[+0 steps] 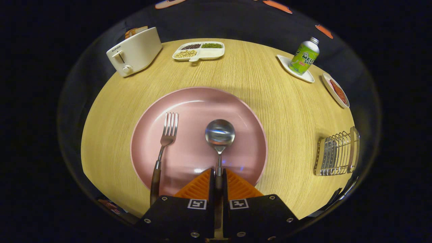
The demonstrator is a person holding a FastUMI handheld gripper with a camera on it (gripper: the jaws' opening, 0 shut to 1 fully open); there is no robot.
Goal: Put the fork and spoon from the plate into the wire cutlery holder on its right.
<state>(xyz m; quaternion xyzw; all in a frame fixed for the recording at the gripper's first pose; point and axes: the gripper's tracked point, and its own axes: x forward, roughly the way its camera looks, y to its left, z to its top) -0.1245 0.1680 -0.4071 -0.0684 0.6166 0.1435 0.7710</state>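
A pink plate (pixel 246 114) lies on the wooden table just ahead of my fingers. A metal spoon (pixel 220 133) rests on it, bowl pointing away from me, and its handle runs back between my two fingers. My gripper (pixel 218 172) is shut on the spoon's handle, both fingers pressed against it. To the left of the spoon a fork (pixel 165 141) with a dark handle lies on the plate, tines pointing away, its handle end reaching past the plate's near rim. The wire cutlery holder (pixel 337 153) stands on the table to the right of the plate.
At the back left stands a cream toaster (pixel 135 50). A divided white dish (pixel 199 50) of beans sits at the back middle. A green bottle (pixel 304 56) stands on a white saucer (pixel 308 77) at the back right, with a small dish (pixel 335 91) of red food beside it.
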